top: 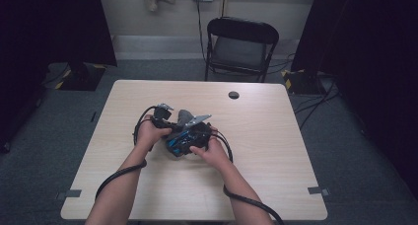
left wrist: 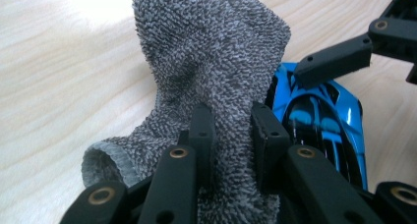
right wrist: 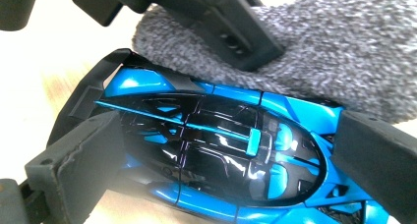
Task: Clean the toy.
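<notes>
**Ana:** Cloth first. The grey terry cloth (left wrist: 211, 62) sits bunched between the 2 fingers (left wrist: 202, 130) of the left gripper (left wrist: 231, 135), which are closed tight on a fold of it. It is soft and light, so it will drape and drag rather than hold a shape. Is the pinch well placed?

**Ben:** Looks so to me. The fold runs up past the fingertips and a loose hemmed edge hangs down beside the near finger, so most of the cloth is free to wipe with.

**Ana:** And the blue toy car (right wrist: 216, 155)?

**Ben:** It lies lengthwise between the fingers (right wrist: 74, 160) of the right gripper (right wrist: 221, 160), 1 pad at its tail and 1 at its nose, both pressed on it. The shell is hard, glossy plastic, so probably slippery. The rear wing looks thin, so I'd keep pressure off it.

**Ana:** How do the 2 things sit together?

**Ben:** The cloth touches the car's far flank, just beyond the right fingers.

**Ana:** Room to move?

**Ben:** Plenty. In the high view both grippers work near the middle of the table (top: 276, 161), well clear of every edge. A small dark round spot (top: 233, 94) lies beyond the fingertips, well apart.
</notes>
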Available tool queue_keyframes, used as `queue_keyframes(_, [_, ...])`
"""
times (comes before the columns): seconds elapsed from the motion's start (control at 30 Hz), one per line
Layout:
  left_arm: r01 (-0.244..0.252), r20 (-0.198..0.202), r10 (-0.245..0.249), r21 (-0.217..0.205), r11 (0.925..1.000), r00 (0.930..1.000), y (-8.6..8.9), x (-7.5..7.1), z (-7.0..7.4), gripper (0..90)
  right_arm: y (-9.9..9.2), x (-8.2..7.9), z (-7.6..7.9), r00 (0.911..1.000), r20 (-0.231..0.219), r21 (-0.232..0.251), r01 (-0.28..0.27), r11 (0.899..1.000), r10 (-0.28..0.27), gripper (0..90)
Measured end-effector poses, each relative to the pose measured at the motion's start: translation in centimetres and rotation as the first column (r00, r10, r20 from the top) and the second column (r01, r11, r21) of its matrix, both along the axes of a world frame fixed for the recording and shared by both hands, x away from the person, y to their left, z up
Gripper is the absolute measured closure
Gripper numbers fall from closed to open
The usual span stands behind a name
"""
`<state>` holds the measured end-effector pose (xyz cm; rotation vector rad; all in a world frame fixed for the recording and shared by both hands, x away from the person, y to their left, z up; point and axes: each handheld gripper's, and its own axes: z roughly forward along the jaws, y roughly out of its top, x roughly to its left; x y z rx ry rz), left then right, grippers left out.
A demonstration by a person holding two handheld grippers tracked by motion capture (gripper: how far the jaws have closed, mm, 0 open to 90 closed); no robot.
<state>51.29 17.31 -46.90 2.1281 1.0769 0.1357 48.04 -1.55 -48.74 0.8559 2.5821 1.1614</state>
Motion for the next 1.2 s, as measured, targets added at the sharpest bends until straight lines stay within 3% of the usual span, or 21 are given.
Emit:
queue_keyframes(0.63, [-0.032,-0.026,0.031,-0.014,0.9994,0.9992,2.5,-1.9,0.1,74.1,0.0,0.0,0.0,1.0000,0.001,-0.002,-0.002,1.000,0.002,0.0])
queue_keyframes(1.2, [-0.042,-0.032,0.042,-0.020,0.9989,0.9986,5.7,-4.9,0.2,74.1,0.0,0.1,0.1,1.0000,-0.003,-0.008,-0.002,1.000,0.002,0.0])
